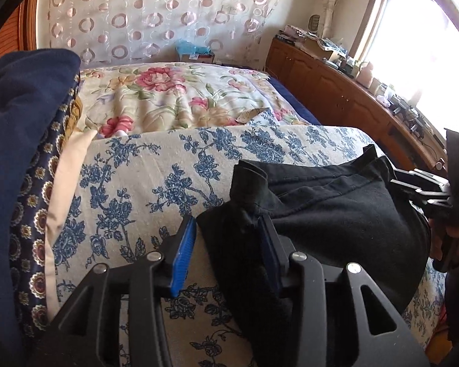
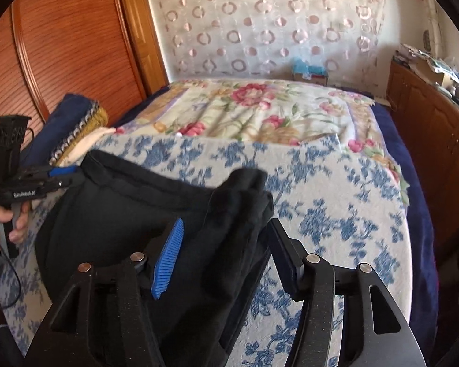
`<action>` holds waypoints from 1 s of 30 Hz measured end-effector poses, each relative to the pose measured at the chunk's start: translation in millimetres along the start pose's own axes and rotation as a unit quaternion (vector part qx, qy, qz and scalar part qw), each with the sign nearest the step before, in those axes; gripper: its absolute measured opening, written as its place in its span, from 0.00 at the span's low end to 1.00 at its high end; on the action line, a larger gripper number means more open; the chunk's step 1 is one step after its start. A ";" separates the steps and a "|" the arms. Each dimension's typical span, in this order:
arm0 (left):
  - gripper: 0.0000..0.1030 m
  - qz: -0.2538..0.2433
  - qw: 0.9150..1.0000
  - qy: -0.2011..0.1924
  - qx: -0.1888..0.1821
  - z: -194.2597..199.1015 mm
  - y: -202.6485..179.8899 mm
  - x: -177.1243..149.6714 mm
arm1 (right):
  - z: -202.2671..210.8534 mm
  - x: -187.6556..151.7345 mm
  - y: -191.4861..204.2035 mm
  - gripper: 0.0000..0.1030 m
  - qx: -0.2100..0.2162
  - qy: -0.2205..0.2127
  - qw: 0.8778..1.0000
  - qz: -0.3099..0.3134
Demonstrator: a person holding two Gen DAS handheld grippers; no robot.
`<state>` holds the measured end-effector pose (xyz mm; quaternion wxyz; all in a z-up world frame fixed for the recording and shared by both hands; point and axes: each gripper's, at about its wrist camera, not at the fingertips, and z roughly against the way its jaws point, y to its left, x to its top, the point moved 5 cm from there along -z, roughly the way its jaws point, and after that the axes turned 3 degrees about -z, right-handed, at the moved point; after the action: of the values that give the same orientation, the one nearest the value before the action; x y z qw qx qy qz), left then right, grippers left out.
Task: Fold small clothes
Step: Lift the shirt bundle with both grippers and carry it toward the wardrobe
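At nine o'clock of the black garment [image 1: 336, 214], a stack of folded clothes [image 1: 30, 153] is sitting on the blue-flowered cloth [image 1: 131, 189]. The left gripper [image 1: 229, 244] is standing with jaws apart around the garment's left corner (cloth lying against its right pad only). At three o'clock, the right gripper [image 2: 226, 253] is gaping around the bunched right corner, not clamping it.

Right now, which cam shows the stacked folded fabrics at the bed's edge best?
Left wrist: the stack of folded fabrics fills its left side, showing navy, medallion-print and cream layers. Right wrist shows the stack small and distant.
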<state>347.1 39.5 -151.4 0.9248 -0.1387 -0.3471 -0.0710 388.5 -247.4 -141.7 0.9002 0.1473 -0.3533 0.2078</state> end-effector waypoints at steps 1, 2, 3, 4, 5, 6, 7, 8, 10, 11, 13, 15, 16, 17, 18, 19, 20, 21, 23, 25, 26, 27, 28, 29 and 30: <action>0.39 0.001 1.000 0.000 0.000 -0.4 0.5 -0.4 | -4.3 -2.5 -1.3 0.57 -0.004 0.007 1.000 -0.002; 0.40 0.002 1.000 0.000 0.000 -0.5 1.0 -0.7 | -9.8 -5.1 -4.1 0.58 -0.009 0.014 1.000 -0.007; 0.40 0.003 1.000 0.000 0.000 -0.9 0.8 -1.0 | -13.5 -6.7 -6.2 0.59 -0.011 0.019 1.000 -0.011; 0.40 0.002 1.000 0.000 0.000 -1.8 0.9 -0.8 | -17.7 -7.4 -8.4 0.60 -0.012 0.024 1.000 -0.016; 0.40 0.002 1.000 0.000 0.000 -2.6 0.6 -1.3 | -20.9 -8.8 -9.6 0.60 -0.010 0.029 0.999 -0.023; 0.40 0.002 1.000 0.001 0.000 -3.6 0.4 -1.6 | -23.3 -10.2 -10.1 0.61 -0.007 0.036 0.999 -0.028; 0.40 0.003 1.000 0.001 0.000 -4.1 0.8 -2.1 | -23.6 -9.8 -10.1 0.61 -0.007 0.036 0.999 -0.025; 0.41 0.004 1.000 0.001 -0.001 -5.0 1.6 -3.3 | -24.2 -9.6 -9.9 0.61 -0.006 0.038 0.999 -0.024; 0.41 0.007 1.000 0.000 -0.002 -6.6 2.5 -4.0 | -25.1 -9.5 -8.8 0.62 -0.005 0.040 0.999 -0.023; 0.42 0.008 1.000 0.000 -0.003 -6.9 2.7 -4.6 | -25.1 -8.9 -8.1 0.62 -0.006 0.040 0.999 -0.023; 0.42 0.007 1.000 -0.001 -0.003 -7.4 2.4 -4.8 | -26.5 -8.5 -5.1 0.62 -0.008 0.042 0.999 -0.018; 0.42 0.006 1.000 -0.001 -0.003 -7.1 2.1 -4.3 | -27.7 -8.8 -2.8 0.63 -0.009 0.044 0.999 -0.012; 0.42 0.007 1.000 -0.001 -0.004 -7.5 3.1 -4.1 | -28.0 -8.7 -1.4 0.63 -0.010 0.045 0.999 -0.008; 0.42 0.010 1.000 0.000 -0.007 -7.8 3.8 -4.4 | -28.7 -8.3 0.6 0.60 -0.009 0.046 0.999 -0.004; 0.42 0.012 1.000 0.001 -0.009 -7.5 4.7 -4.6 | -28.9 -8.4 1.8 0.58 -0.009 0.046 0.999 -0.001; 0.42 0.015 1.000 0.002 -0.011 -7.7 5.2 -4.7 | -28.7 -8.3 3.3 0.52 -0.006 0.045 0.999 0.003; 0.42 0.018 1.000 0.004 -0.014 -8.5 5.0 -5.4 | -29.6 -8.7 5.5 0.47 -0.001 0.046 0.999 0.006; 0.42 0.020 1.000 0.006 -0.016 -8.8 5.5 -5.5 | -30.3 -9.1 6.5 0.46 0.006 0.046 0.999 0.006; 0.42 0.023 1.000 0.008 -0.019 -9.6 4.5 -4.9 | -30.7 -9.6 7.8 0.37 0.014 0.048 0.999 0.006; 0.42 0.023 0.999 0.009 -0.023 -10.1 3.7 -3.7 | -30.6 -10.5 9.1 0.24 0.029 0.049 0.998 0.004; 0.42 0.025 0.999 0.010 -0.027 -10.5 3.1 -3.6 | -30.6 -11.0 10.7 0.20 0.039 0.051 0.998 0.002; 0.42 0.024 0.999 0.011 -0.036 -11.2 1.3 -3.1 | -29.9 -11.3 11.5 0.19 0.043 0.049 0.998 0.000; 0.40 0.023 0.999 0.013 -0.046 -11.4 -0.8 -3.3 | -29.3 -11.8 12.5 0.18 0.042 0.047 0.998 0.002; 0.26 0.022 0.998 0.016 -0.061 -11.4 -4.2 -3.9 | -28.2 -12.1 13.4 0.16 0.042 0.045 0.998 0.003; 0.19 0.022 0.997 0.017 -0.075 -11.2 -8.0 -4.2 | -25.3 -12.2 15.2 0.16 0.042 0.039 0.998 0.004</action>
<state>349.1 28.6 -160.5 0.9190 -0.2143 -0.3216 -0.0785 387.7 -227.0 -166.3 0.9054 0.1750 -0.3099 0.2315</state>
